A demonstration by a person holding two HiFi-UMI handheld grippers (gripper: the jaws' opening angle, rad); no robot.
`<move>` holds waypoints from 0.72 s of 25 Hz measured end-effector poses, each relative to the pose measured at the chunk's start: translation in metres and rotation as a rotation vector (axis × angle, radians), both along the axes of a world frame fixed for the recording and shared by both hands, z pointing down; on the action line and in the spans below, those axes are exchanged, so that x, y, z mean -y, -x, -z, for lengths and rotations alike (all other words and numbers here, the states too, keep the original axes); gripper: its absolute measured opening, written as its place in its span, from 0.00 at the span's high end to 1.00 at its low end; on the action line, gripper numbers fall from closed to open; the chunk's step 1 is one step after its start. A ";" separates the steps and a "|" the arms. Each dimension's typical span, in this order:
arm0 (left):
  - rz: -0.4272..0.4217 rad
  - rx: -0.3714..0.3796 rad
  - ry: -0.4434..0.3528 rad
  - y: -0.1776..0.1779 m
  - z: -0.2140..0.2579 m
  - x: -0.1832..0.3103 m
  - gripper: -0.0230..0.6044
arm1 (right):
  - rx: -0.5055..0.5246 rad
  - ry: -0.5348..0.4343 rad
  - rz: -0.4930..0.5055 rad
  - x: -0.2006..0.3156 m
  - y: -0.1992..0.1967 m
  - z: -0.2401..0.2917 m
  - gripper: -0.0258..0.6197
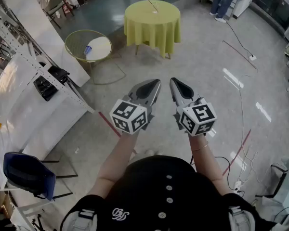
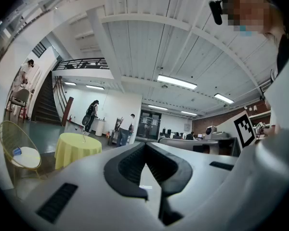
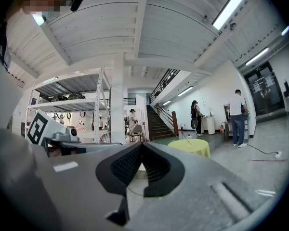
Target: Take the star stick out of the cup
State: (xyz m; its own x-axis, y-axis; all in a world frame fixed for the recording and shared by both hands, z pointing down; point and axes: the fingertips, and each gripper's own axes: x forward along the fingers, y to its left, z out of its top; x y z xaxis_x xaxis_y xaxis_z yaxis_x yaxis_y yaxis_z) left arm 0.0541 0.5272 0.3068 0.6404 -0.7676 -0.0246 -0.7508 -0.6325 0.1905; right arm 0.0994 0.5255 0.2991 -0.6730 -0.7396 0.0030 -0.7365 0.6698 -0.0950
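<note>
The left tongs [image 1: 155, 83] and right tongs [image 1: 174, 82] are pressed together and empty, held before the body. The stick [image 1: 151, 4] leans in its cup [image 1: 155, 11] at the middle of the yellow-clothed surface [image 1: 139, 20], well apart. Best to approach first, spread one pair, pinch the stick above the rim and lift straight up.

hand-held grippers [image 1: 156, 83] [image 1: 173, 81]: 2 (one per hand) | table [image 1: 151, 29]: 1 | wire chair [image 1: 102, 48]: 1 | stick [image 1: 151, 4]: 1
</note>
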 end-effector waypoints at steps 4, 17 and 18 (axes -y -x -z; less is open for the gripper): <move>0.004 -0.010 0.001 0.000 0.002 0.000 0.94 | -0.032 -0.001 -0.005 0.001 -0.003 -0.002 0.95; 0.003 -0.014 0.005 -0.020 0.000 0.006 0.94 | -0.014 -0.018 0.036 0.003 -0.011 0.000 0.95; 0.003 -0.016 0.005 -0.022 0.000 0.006 0.94 | -0.009 -0.022 0.037 0.003 -0.013 0.001 0.95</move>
